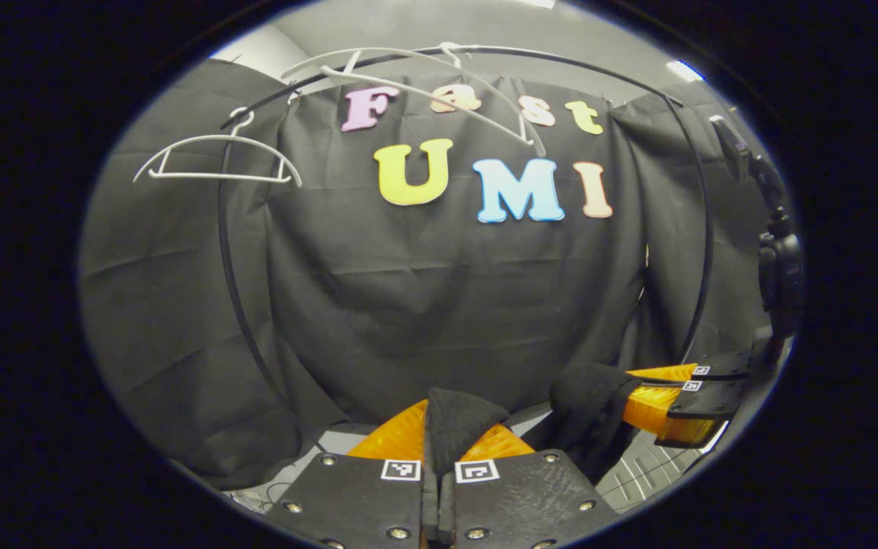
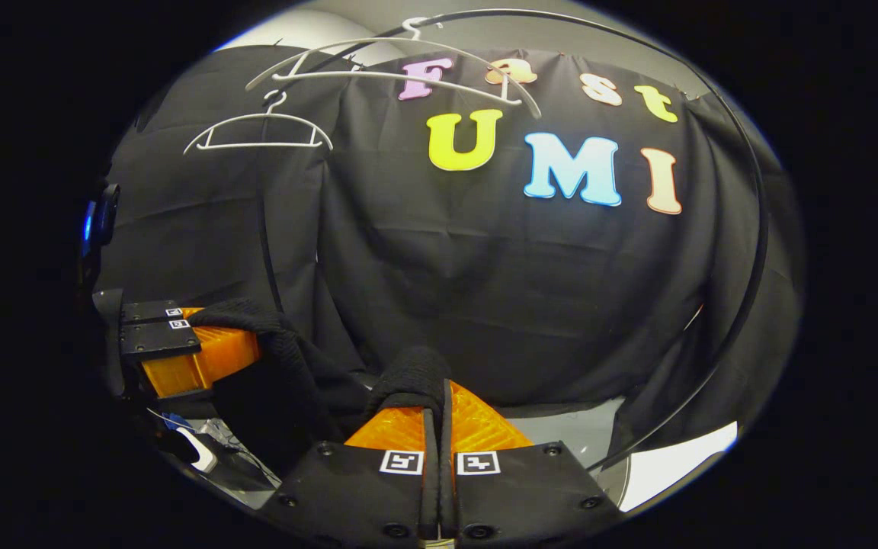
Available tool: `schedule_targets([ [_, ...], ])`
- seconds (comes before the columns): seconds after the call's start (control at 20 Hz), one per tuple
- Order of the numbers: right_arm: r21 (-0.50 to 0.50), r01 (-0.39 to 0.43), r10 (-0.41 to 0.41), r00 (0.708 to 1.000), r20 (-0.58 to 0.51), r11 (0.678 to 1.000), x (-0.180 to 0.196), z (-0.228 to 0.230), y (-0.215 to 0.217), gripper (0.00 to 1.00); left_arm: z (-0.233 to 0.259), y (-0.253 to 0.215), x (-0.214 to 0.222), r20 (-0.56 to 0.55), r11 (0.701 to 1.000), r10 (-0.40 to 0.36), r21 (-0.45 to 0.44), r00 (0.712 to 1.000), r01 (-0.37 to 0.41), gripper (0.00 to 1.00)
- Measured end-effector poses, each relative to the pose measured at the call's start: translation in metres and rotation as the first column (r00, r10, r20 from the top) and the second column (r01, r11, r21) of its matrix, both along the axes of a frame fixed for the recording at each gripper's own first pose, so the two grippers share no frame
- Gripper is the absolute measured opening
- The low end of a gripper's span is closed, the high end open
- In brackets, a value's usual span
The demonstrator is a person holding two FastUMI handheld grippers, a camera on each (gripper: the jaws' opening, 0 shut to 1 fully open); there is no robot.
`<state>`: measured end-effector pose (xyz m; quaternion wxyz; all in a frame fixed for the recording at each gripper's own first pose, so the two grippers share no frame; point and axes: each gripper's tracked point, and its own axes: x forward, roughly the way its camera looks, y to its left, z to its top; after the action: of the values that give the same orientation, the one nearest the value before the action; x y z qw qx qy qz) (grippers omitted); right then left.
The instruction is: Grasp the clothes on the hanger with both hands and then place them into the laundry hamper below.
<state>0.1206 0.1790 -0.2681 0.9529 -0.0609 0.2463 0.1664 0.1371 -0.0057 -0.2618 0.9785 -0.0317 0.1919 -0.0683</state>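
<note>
A black garment (image 2: 294,366) is held low in both views, well below the bare white hangers, which suggests it is already off its hanger and is being carried toward the hamper; the hamper itself cannot be picked out with certainty. In the right gripper view the garment is stretched across the lower left of the frame, from the left gripper (image 2: 245,347) at the left edge to the right gripper (image 2: 439,408) at bottom centre, so that it is spread between two holds rather than bunched. Both pairs of orange fingers are seen closed together with a fold of the dark cloth pinched between them. In the left gripper view the left gripper (image 1: 460,438) is clamped on a tuft of the garment (image 1: 454,427) at bottom centre, and the right gripper (image 1: 637,396) is clamped on another tuft at lower right. A black curved rail (image 1: 233,252) is run down the left of that frame, and two white hangers (image 1: 218,156) are hung at the upper left. Nothing is seen between the grippers and the pale floor (image 2: 675,465) at lower right.
</note>
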Motion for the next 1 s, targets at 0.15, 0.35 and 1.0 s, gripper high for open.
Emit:
schedule_targets([
  [0.15,-0.014,0.008,-0.008,0.999,-0.045,1.0,-0.01,-0.026,-0.002,0.02,-0.028,0.002,-0.011,-0.052,1.0,0.009,-0.002,0.999,-0.01,0.02],
  [0.35,-0.036,0.019,-0.023,0.993,-0.113,0.999,-0.02,-0.057,-0.005,0.02,-0.069,0.003,-0.023,-0.134,1.0,0.002,0.005,0.991,-0.001,0.02],
  [1.0,-0.115,-0.001,-0.039,0.936,-0.349,0.993,-0.066,-0.117,-0.016,0.1,-0.151,0.005,-0.059,-0.391,0.999,-0.035,0.021,0.92,0.047,0.05],
])
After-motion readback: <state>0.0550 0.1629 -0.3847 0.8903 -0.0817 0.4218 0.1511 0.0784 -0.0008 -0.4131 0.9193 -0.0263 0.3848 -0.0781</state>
